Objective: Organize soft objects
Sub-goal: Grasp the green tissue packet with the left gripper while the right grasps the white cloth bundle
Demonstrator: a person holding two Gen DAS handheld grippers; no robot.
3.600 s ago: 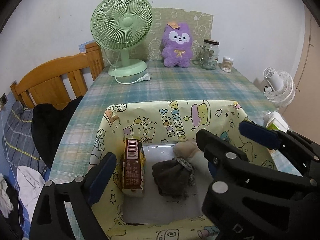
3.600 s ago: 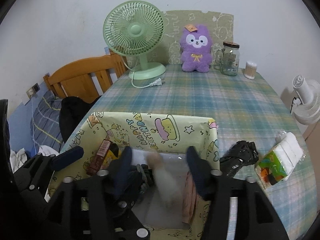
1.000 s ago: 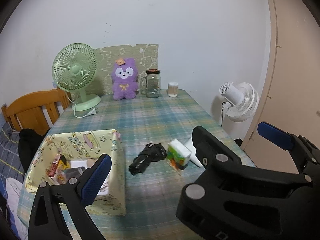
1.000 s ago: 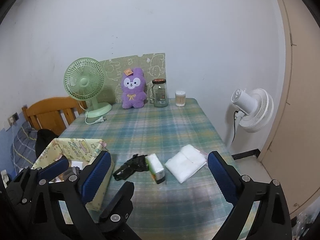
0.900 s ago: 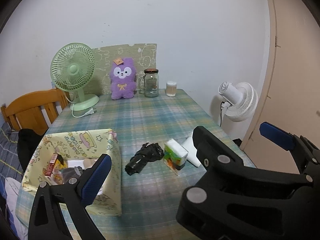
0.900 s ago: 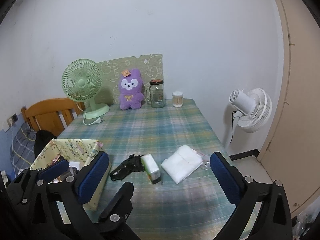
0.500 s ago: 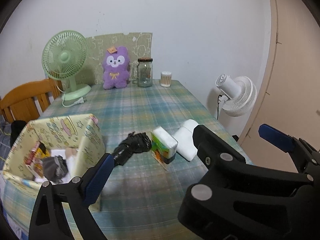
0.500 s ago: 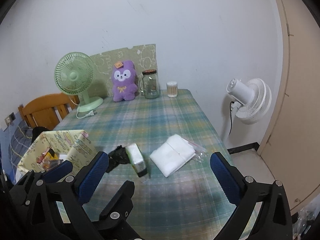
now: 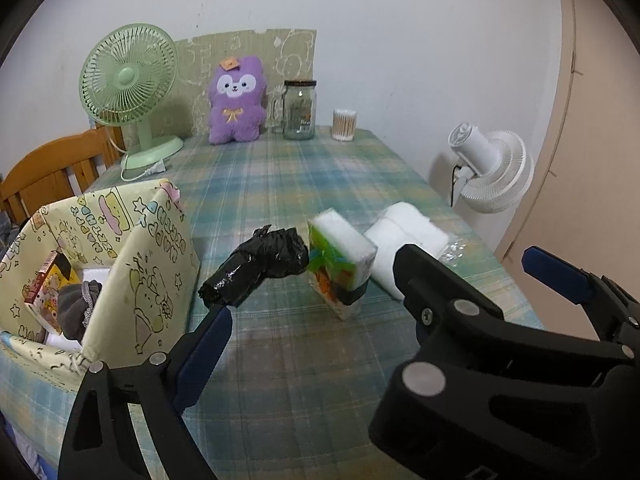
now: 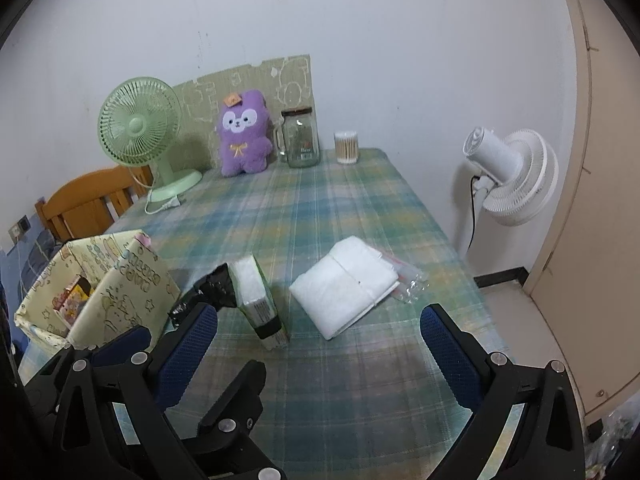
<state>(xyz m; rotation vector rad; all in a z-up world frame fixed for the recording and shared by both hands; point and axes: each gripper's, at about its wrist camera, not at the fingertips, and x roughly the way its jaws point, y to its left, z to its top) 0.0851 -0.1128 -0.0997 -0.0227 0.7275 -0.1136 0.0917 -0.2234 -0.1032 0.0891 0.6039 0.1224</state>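
A black crumpled bag (image 9: 256, 268), a green and orange tissue pack (image 9: 340, 264) and a folded white cloth (image 9: 404, 236) lie on the plaid table, right of the yellow patterned box (image 9: 156, 248). A grey soft item (image 9: 72, 308) and a snack carton lie in the box. My left gripper (image 9: 320, 332) hovers just before the bag and pack, open and empty, its jaws closing slightly. Its right finger is hidden behind the right gripper. My right gripper (image 10: 318, 312) stands wide open and empty, short of the cloth (image 10: 344, 284) and the pack (image 10: 256, 300).
At the back stand a purple plush (image 9: 236, 104), a green fan (image 9: 128, 92), a glass jar (image 9: 299, 110) and a cotton swab cup (image 9: 344, 125). A clear wrapper (image 10: 408, 280) lies beside the cloth. A white fan (image 10: 516, 176) stands past the table's right edge, and a wooden chair (image 9: 52, 172) is at left.
Both grippers have left the box, shifted right and sunk toward the bag, pack and cloth, which loom larger. The right gripper, narrow over the box before, now stands wide.
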